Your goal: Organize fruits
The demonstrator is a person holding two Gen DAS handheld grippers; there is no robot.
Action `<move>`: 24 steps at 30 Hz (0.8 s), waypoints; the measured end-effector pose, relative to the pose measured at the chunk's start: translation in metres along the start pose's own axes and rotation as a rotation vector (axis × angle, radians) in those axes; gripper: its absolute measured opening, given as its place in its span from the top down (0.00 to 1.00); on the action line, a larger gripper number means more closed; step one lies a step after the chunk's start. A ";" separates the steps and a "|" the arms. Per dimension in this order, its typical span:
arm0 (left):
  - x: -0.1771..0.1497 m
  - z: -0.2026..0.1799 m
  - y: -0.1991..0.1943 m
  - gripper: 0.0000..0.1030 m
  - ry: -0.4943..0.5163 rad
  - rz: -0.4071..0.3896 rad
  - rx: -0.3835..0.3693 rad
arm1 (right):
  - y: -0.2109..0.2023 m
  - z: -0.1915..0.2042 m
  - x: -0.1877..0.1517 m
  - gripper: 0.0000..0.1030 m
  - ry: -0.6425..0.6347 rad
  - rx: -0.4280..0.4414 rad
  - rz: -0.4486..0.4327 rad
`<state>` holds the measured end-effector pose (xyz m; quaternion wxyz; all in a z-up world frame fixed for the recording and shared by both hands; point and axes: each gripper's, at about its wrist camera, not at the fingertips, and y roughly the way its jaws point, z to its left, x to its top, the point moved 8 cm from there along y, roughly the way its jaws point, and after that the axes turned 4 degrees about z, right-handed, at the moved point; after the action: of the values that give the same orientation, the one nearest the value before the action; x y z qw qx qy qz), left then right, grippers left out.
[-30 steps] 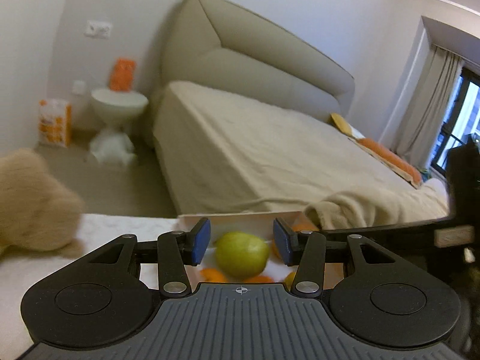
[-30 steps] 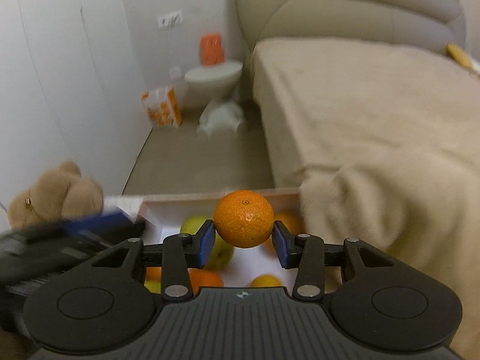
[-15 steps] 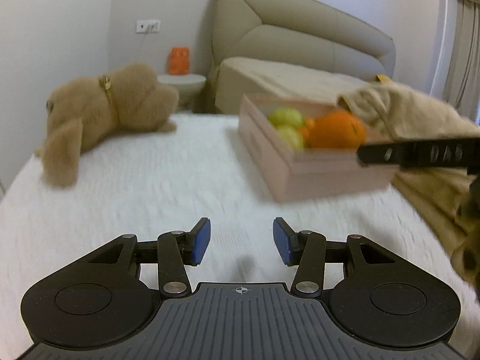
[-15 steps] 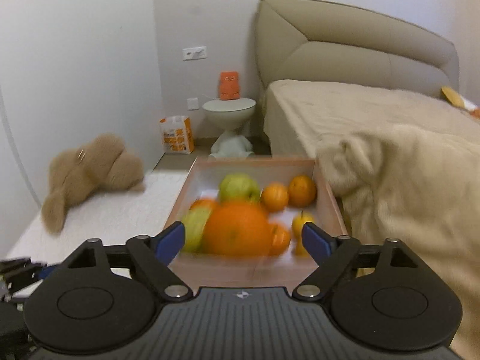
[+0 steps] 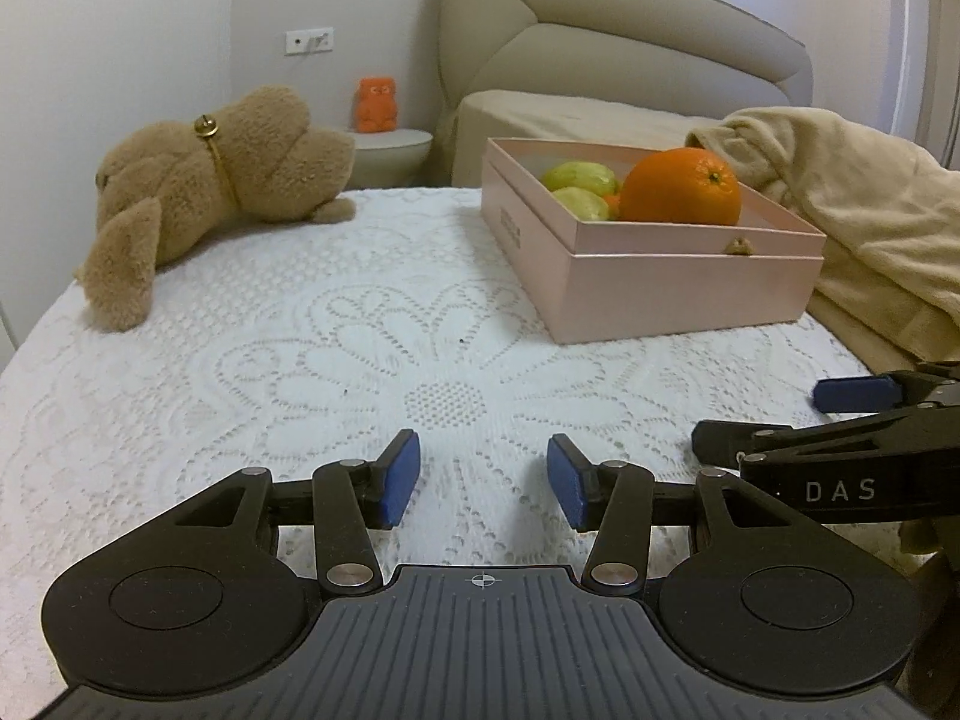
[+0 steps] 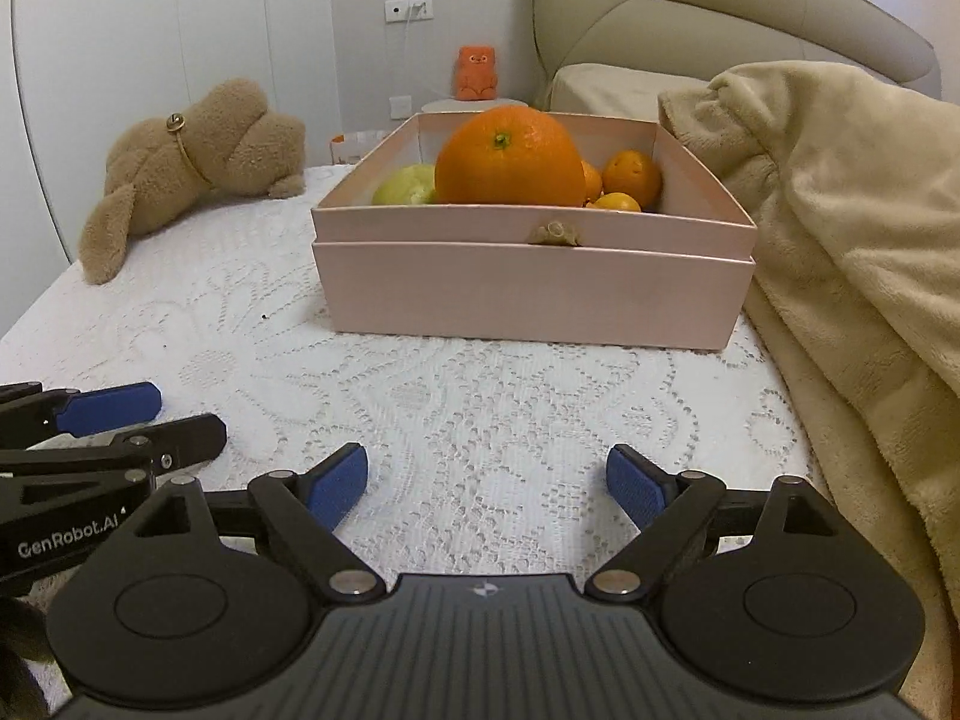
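Observation:
A pink box (image 6: 534,288) stands on the white lace cloth and also shows in the left wrist view (image 5: 684,288). It holds a large orange (image 6: 510,159), green fruits (image 6: 405,186) and small oranges (image 6: 630,171). The large orange (image 5: 678,186) and green fruits (image 5: 579,177) show in the left wrist view too. My right gripper (image 6: 486,486) is open and empty, low over the cloth in front of the box. My left gripper (image 5: 483,480) is open and empty, to the left of the right one.
A brown plush dog (image 5: 216,180) lies at the far left of the cloth. A beige blanket (image 6: 840,240) is heaped right of the box. A bed headboard (image 5: 600,36) and a side table with an orange figure (image 5: 377,105) stand behind.
My right gripper let the large orange go into the box and drew back, open. My left gripper also drew back from over the box to low over the cloth.

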<state>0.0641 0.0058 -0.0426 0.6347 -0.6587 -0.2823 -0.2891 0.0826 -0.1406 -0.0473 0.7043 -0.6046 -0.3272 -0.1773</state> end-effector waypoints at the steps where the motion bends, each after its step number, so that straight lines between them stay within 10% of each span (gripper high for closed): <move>1: 0.000 0.000 0.001 0.49 0.005 0.001 0.005 | 0.000 -0.001 0.000 0.09 0.006 -0.007 0.002; 24: -0.001 -0.004 0.001 0.48 0.033 0.001 0.035 | 0.004 -0.006 -0.005 0.00 0.053 -0.046 -0.044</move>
<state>0.0639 0.0018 -0.0434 0.6509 -0.6429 -0.2762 -0.2946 0.0829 -0.1461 -0.0536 0.6945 -0.6083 -0.3176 -0.2162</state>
